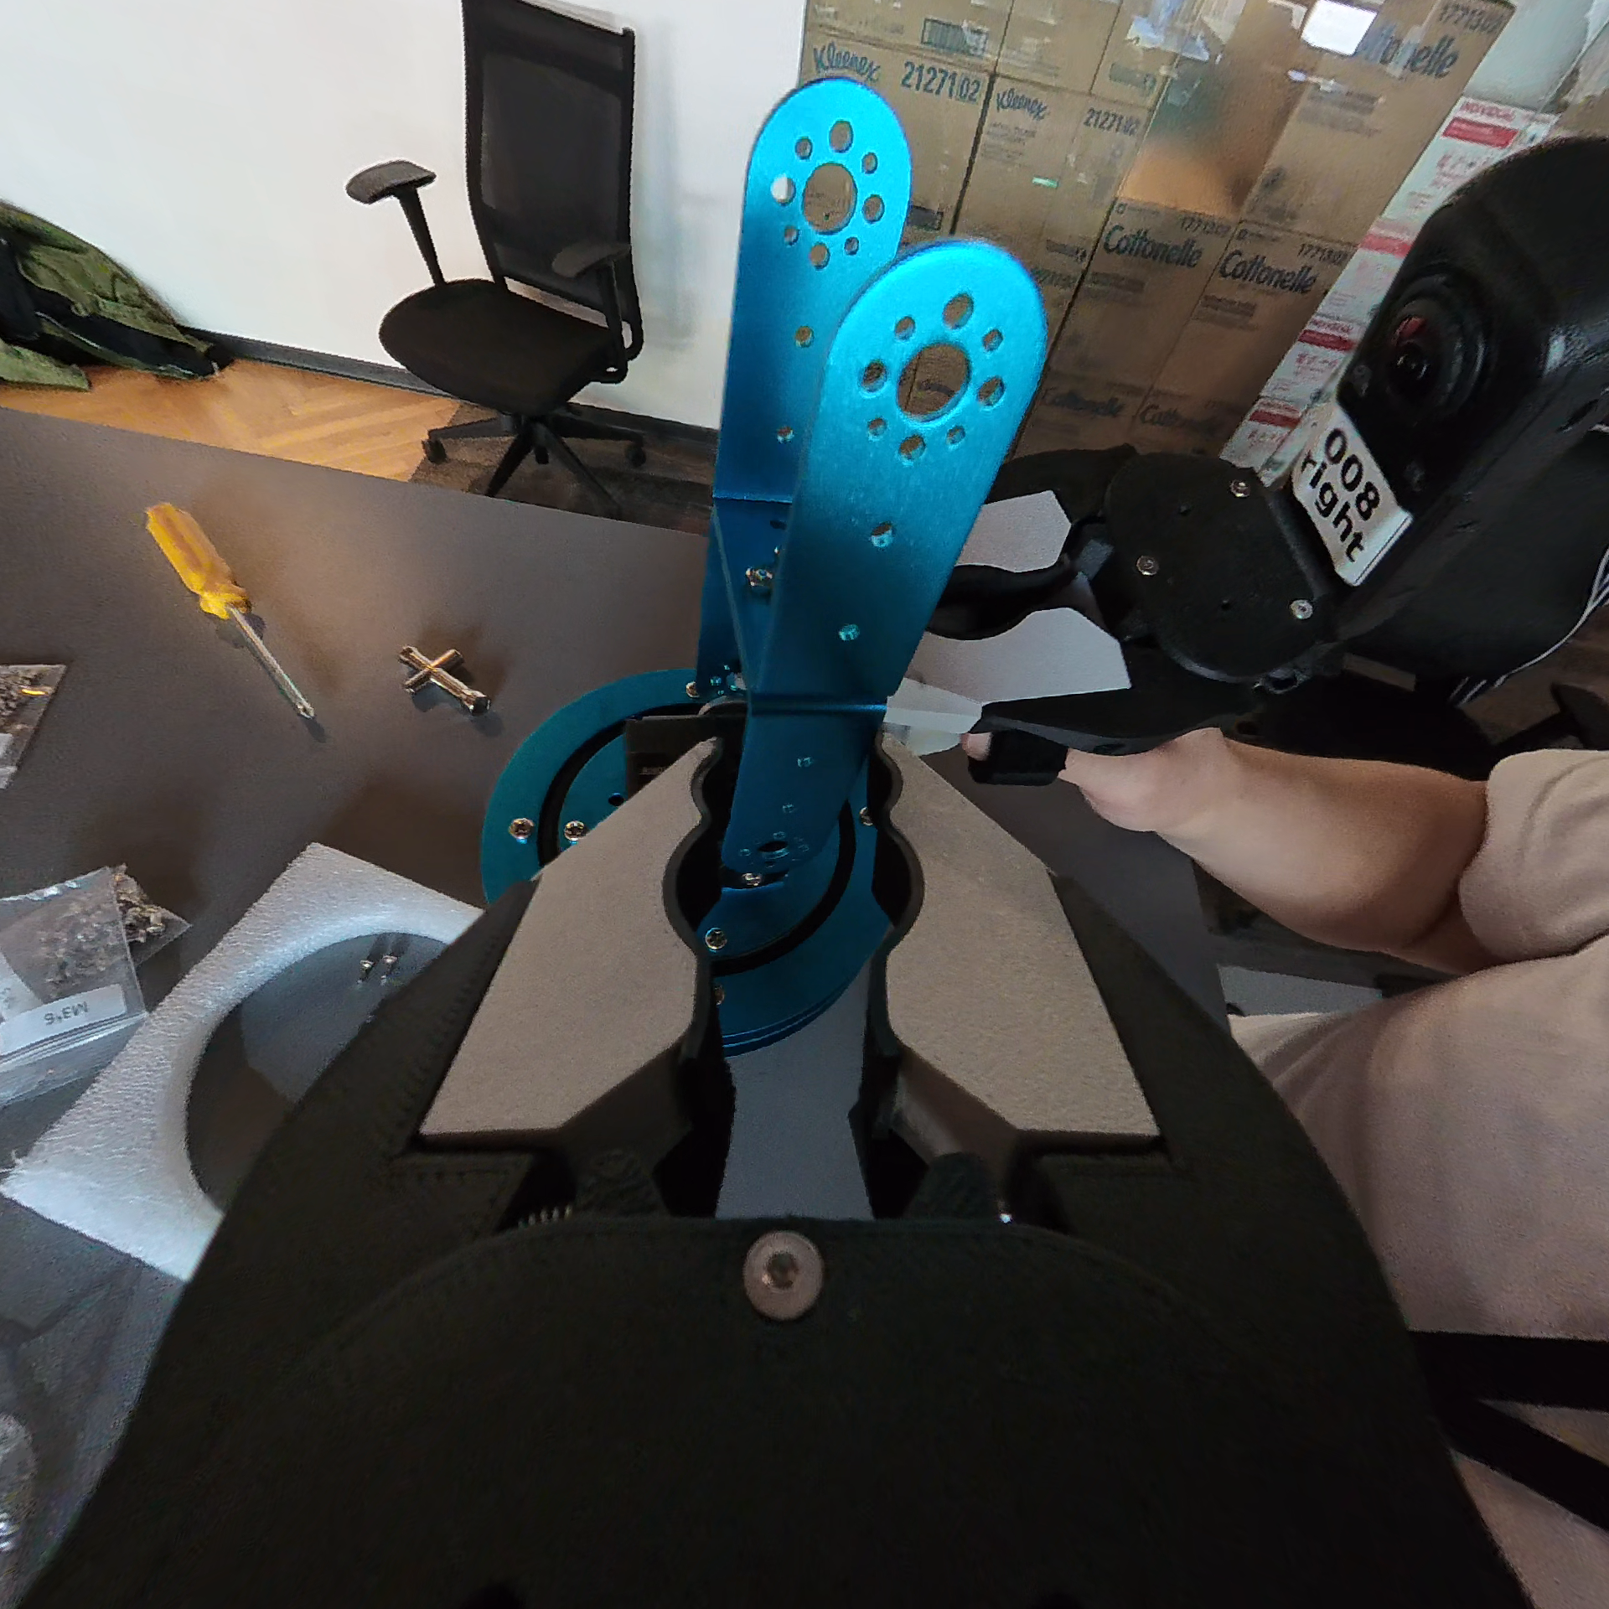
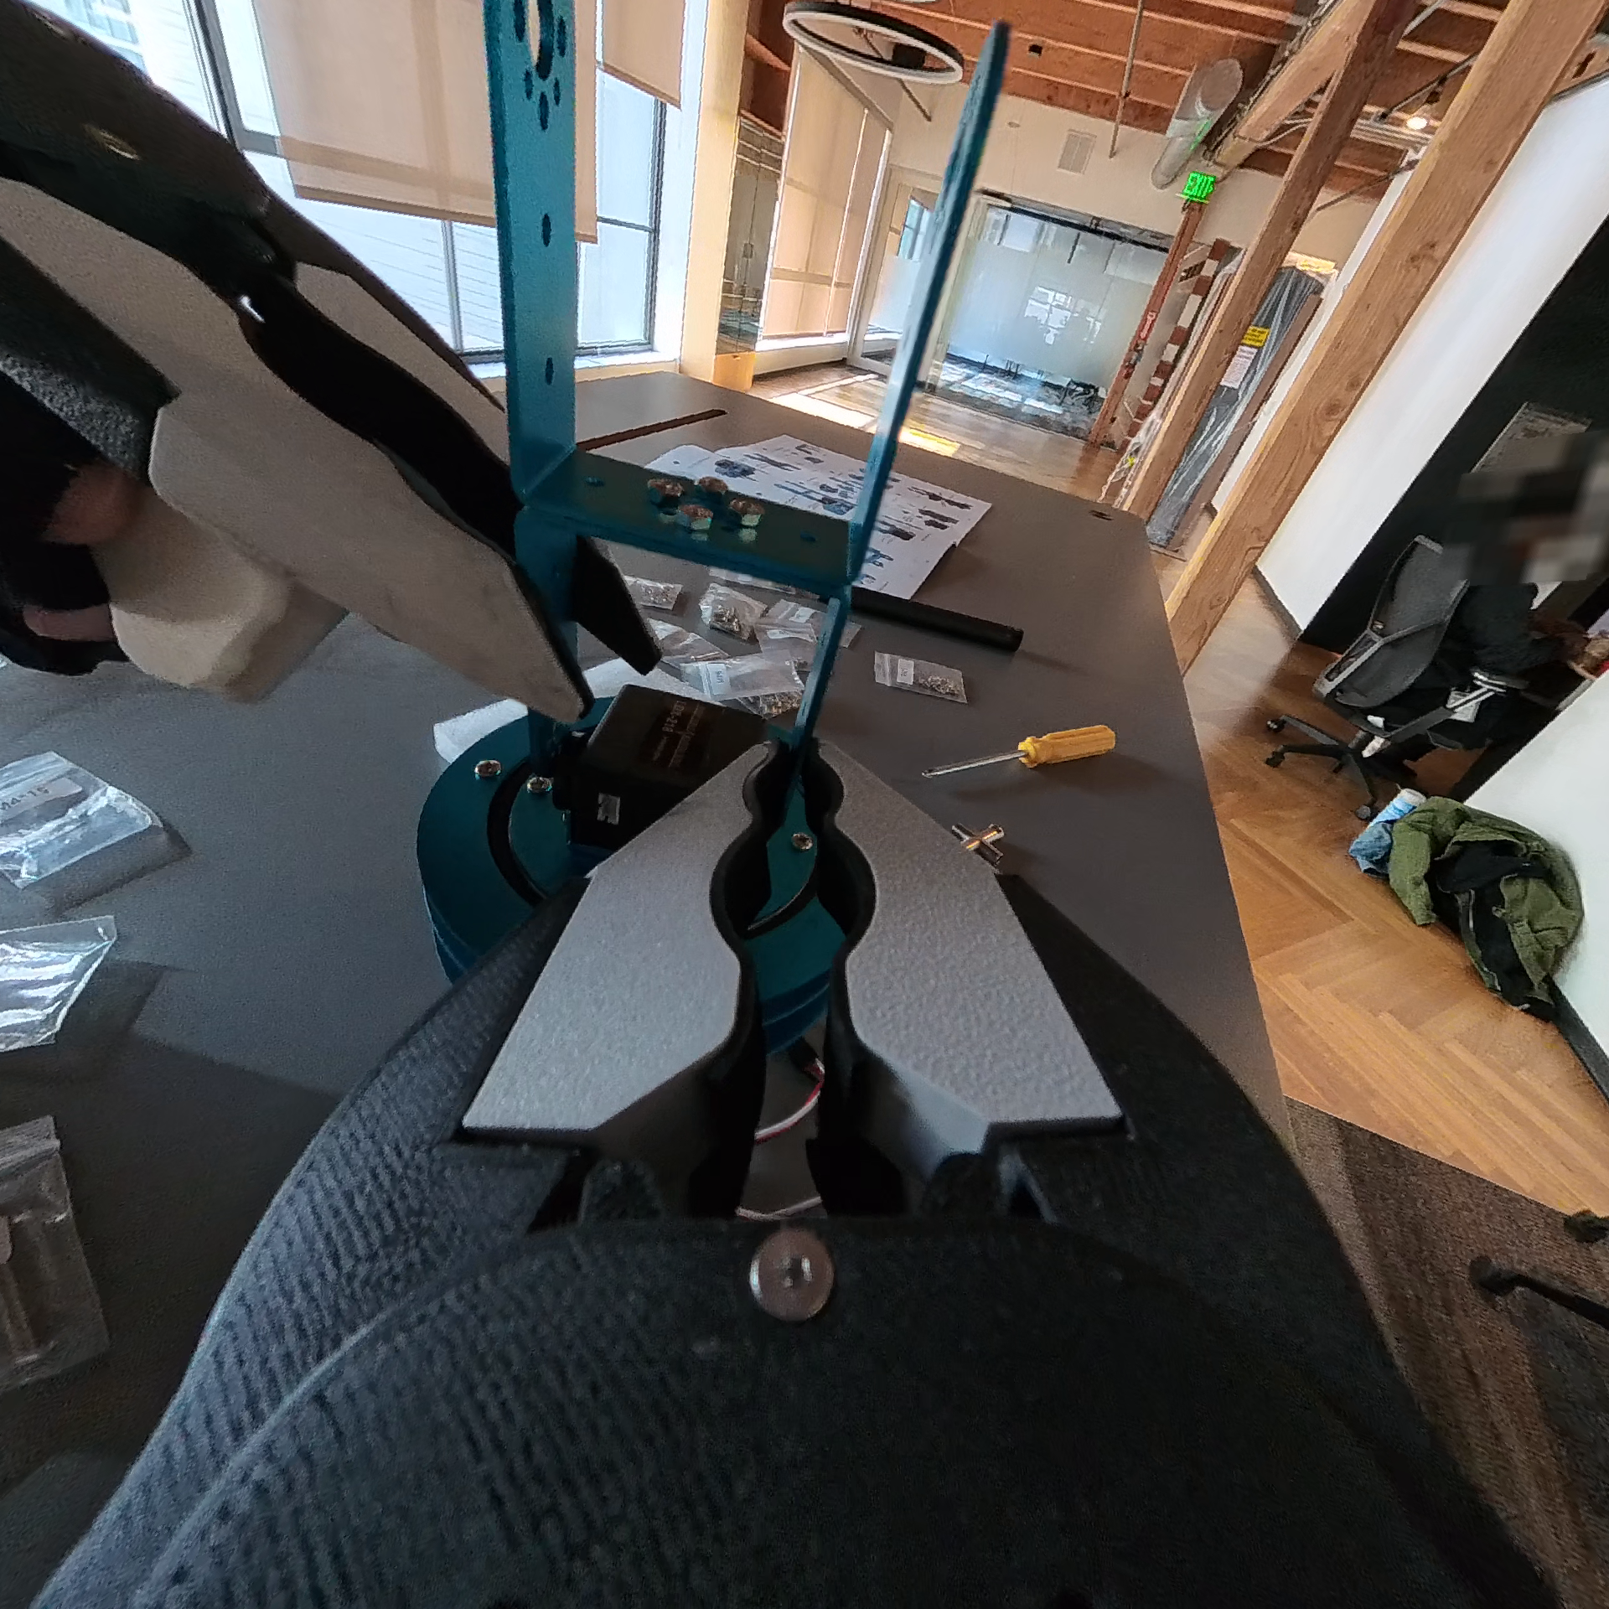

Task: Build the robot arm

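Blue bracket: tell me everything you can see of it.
The blue bracket looks like anodized metal: two tall U-shaped pieces bolted back to back, upper arms round-ended and ringed with holes. It stands tilted on a blue round base beside a black servo. The left tongs and right tongs each pinch a lower arm.
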